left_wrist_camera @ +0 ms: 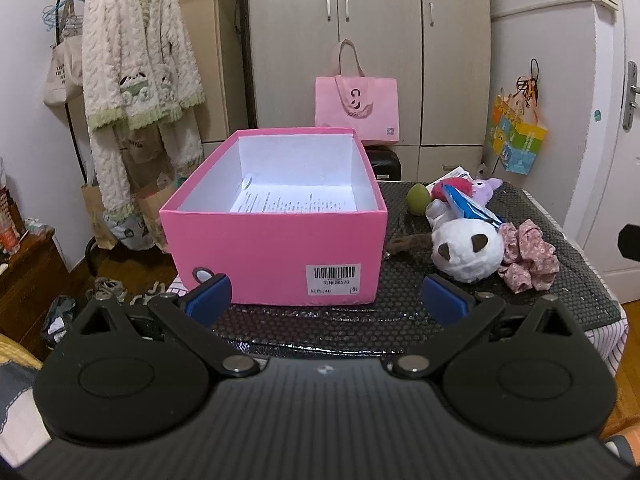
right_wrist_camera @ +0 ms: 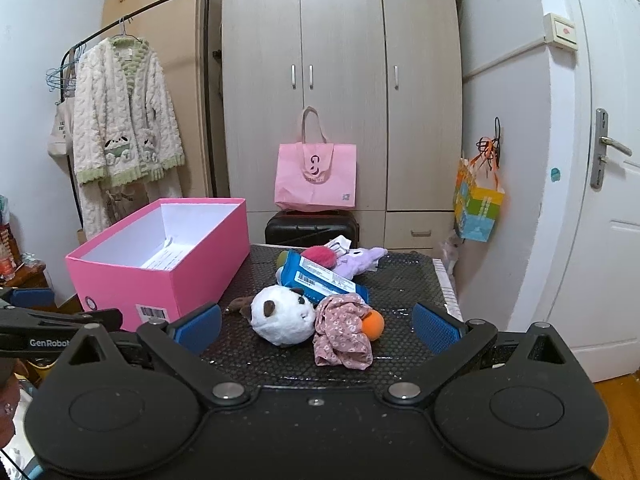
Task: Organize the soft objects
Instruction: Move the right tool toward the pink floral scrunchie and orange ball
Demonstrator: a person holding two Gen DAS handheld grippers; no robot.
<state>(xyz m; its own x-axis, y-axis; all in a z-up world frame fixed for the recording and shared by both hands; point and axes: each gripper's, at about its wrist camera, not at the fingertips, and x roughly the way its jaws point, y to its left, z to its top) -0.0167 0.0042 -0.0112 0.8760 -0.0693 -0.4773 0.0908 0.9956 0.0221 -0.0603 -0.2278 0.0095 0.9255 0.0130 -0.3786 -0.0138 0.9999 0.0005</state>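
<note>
While both grippers hang back from the pile, nothing has gone into the box [left_wrist_camera: 276, 240], so I judge the job to be at its start: choosing the first soft thing to lift. The box stands open on the left of the tabletop [right_wrist_camera: 400, 284], and only a printed sheet [left_wrist_camera: 296, 202] lies on its floor.

The left gripper [left_wrist_camera: 326, 300] is spread wide and holds nothing; its fingers frame the near wall of the box, just short of it. The right gripper [right_wrist_camera: 316, 326] is likewise spread and holds nothing, and it faces the pile from the near edge.

The pile sits to the right of the box. Nearest is a white plush [right_wrist_camera: 284, 314], with a floral scrunchie [right_wrist_camera: 342, 330] touching its right side and an orange ball [right_wrist_camera: 373, 324] tucked against the scrunchie. Behind them a blue packet [right_wrist_camera: 320, 280] lies across a red pompom [right_wrist_camera: 320, 256] and a purple plush [right_wrist_camera: 362, 260]. In the left view a green egg [left_wrist_camera: 419, 199] shows at the back.

The right gripper seems best placed for the plush. The next move calls for lowering over it, closing across its round body and carrying it left over the box wall. Since the scrunchie touches it, a clean grip should take the plush alone.
</note>
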